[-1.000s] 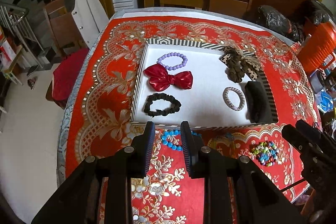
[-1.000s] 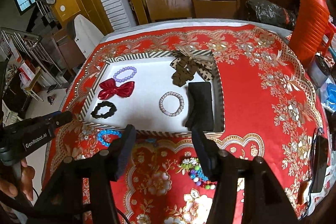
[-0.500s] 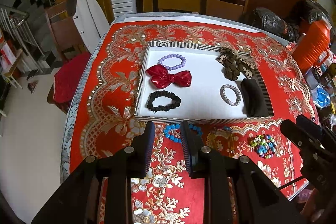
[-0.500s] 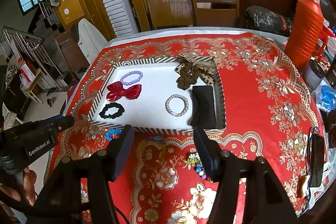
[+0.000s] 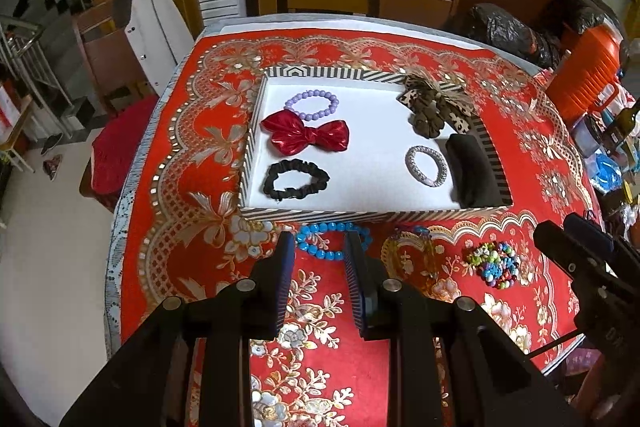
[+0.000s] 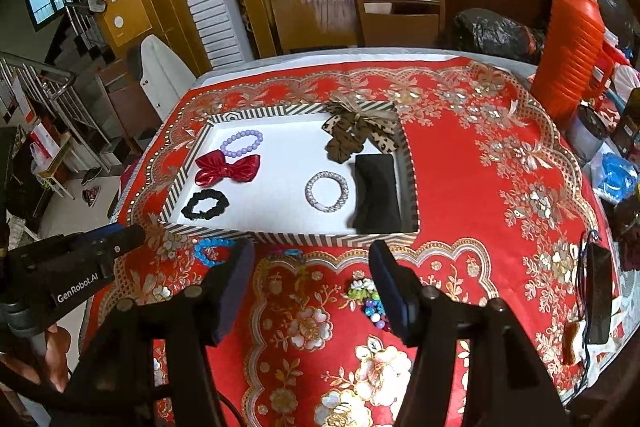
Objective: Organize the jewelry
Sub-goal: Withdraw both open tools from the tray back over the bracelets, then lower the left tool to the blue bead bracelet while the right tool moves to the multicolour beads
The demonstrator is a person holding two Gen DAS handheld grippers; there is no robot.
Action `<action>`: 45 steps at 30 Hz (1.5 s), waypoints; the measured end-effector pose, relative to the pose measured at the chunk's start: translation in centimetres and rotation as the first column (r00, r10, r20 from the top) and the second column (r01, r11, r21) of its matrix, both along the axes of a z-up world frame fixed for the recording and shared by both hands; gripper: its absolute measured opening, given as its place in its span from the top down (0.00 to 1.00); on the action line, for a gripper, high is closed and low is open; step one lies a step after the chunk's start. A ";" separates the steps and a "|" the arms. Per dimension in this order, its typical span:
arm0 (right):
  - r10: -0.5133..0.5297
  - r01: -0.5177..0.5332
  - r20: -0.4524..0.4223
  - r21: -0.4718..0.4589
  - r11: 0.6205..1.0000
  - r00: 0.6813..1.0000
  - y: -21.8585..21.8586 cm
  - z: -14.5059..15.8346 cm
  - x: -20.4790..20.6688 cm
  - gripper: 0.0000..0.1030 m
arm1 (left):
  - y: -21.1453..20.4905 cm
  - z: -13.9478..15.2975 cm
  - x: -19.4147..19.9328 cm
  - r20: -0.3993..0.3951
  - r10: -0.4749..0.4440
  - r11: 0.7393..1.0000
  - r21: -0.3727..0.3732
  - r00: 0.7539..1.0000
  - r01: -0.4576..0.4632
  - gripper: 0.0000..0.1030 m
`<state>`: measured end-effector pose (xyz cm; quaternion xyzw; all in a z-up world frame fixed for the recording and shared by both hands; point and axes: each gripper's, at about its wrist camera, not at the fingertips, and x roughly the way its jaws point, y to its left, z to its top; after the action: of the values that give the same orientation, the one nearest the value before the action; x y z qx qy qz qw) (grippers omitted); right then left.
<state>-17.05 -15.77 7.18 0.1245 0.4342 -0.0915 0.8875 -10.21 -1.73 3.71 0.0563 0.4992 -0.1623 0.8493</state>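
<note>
The desk (image 5: 532,131), under a red floral cloth, carries a striped tray (image 5: 360,215); blue beads (image 5: 320,241) lie at its 6 o'clock edge, multicolored beads (image 5: 494,263) at 4 o'clock.

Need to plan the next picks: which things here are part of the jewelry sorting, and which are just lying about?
Job:
striped tray
blue bead bracelet
multicolour bead pile
purple bead bracelet
silver bracelet
red bow
black scrunchie

Lying about:
orange jug
black bag
wooden chair
</note>
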 end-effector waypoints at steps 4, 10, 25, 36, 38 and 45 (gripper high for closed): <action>-0.010 0.010 -0.008 0.004 1.000 1.000 -0.5 -0.2 -0.2 0.39 | -0.4 -0.1 -0.2 -0.005 -0.013 1.000 0.003 1.000 0.013 0.89; -0.010 0.010 -0.013 0.001 1.000 1.000 -0.7 -0.3 -0.5 0.39 | -0.9 -0.4 -0.4 -0.015 -0.025 1.000 0.009 1.000 0.025 0.89; -0.045 0.046 -0.039 0.004 0.999 0.998 -2.3 -1.0 -1.5 0.39 | -1.5 -1.2 -0.5 -0.041 -0.035 0.999 0.014 0.999 0.035 0.89; -0.060 0.061 -0.061 0.012 0.998 0.996 -3.0 -1.7 -2.0 0.39 | -2.4 -1.8 -0.7 -0.055 -0.052 0.998 0.022 0.997 0.053 0.89; -0.061 0.062 -0.062 0.013 0.998 0.996 -3.2 -1.8 -2.0 0.39 | -2.5 -1.9 -0.7 -0.059 -0.054 0.998 0.025 0.997 0.056 0.89; -0.066 0.067 -0.067 0.015 0.998 0.996 -3.7 -2.0 -2.0 0.39 | -2.8 -2.3 -0.7 -0.071 -0.054 0.998 0.032 0.996 0.056 0.89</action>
<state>-19.08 -19.47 5.17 0.1434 0.4600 -0.1214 0.8678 -10.91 -4.49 1.39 0.0788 0.5297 -0.1788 0.8254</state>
